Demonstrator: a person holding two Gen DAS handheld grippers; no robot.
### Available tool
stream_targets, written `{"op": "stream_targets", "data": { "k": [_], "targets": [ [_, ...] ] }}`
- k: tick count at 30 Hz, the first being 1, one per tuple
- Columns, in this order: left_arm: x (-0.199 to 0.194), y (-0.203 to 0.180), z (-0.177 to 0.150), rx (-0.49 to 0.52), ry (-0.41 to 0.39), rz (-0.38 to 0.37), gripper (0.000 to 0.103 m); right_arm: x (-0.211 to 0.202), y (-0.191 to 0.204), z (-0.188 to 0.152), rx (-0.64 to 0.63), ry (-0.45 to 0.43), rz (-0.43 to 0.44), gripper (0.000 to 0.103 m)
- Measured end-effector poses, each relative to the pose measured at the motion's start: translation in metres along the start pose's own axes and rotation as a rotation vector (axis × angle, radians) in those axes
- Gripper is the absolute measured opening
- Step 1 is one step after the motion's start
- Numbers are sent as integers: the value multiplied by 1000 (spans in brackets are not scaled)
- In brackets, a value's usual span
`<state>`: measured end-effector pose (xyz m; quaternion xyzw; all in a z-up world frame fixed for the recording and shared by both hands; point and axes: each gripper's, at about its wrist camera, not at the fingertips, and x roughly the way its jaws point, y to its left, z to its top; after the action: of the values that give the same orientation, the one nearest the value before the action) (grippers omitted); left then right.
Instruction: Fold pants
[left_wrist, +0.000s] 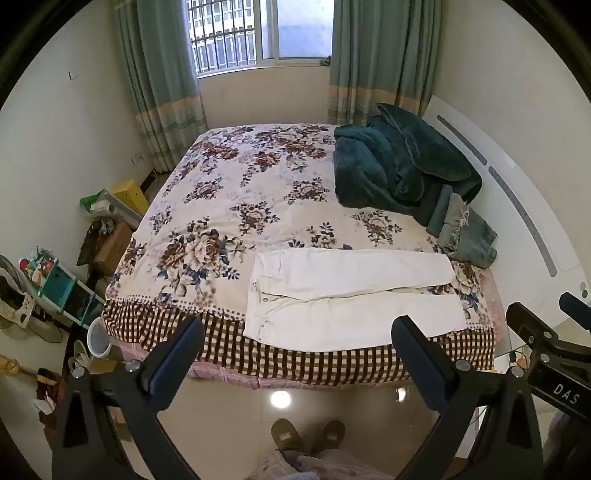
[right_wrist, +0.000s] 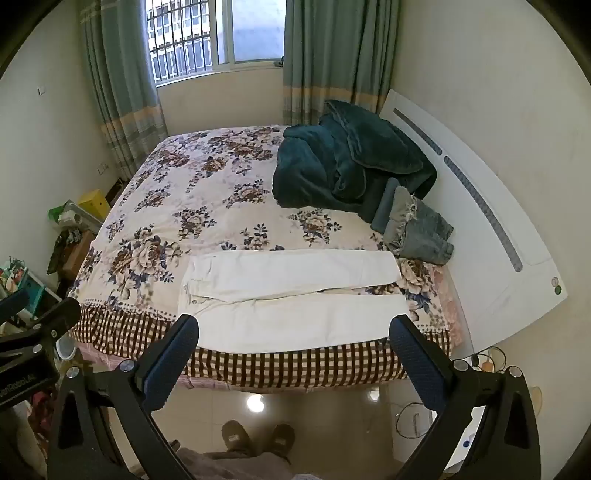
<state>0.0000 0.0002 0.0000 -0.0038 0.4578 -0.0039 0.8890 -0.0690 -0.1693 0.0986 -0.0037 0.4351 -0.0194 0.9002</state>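
White pants (left_wrist: 351, 295) lie flat near the front edge of the bed (left_wrist: 229, 206), waistband to the left, both legs stretched right, side by side. They also show in the right wrist view (right_wrist: 295, 299). My left gripper (left_wrist: 297, 332) is open and empty, held above the floor in front of the bed, short of the pants. My right gripper (right_wrist: 293, 330) is open and empty too, at about the same distance from the bed edge. Part of the right gripper's body (left_wrist: 546, 347) shows at the right of the left wrist view.
A dark green blanket (left_wrist: 399, 170) is heaped at the bed's far right, with folded jeans (left_wrist: 469, 232) beside it by the white headboard (left_wrist: 517, 192). Cluttered boxes and shelves (left_wrist: 55, 280) stand left of the bed. My slippered feet (left_wrist: 306, 435) are on the glossy floor.
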Motion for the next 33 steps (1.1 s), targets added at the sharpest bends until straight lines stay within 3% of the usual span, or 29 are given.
{"op": "stream_targets", "data": {
  "k": [22,33],
  "targets": [
    [-1,0,0,2,-7,6,103,-2,3,-4,-6,7,-11,103],
    [-1,0,0,1,-11,6,103,-32,10,-10,-9,5,-1,103]
  ]
}}
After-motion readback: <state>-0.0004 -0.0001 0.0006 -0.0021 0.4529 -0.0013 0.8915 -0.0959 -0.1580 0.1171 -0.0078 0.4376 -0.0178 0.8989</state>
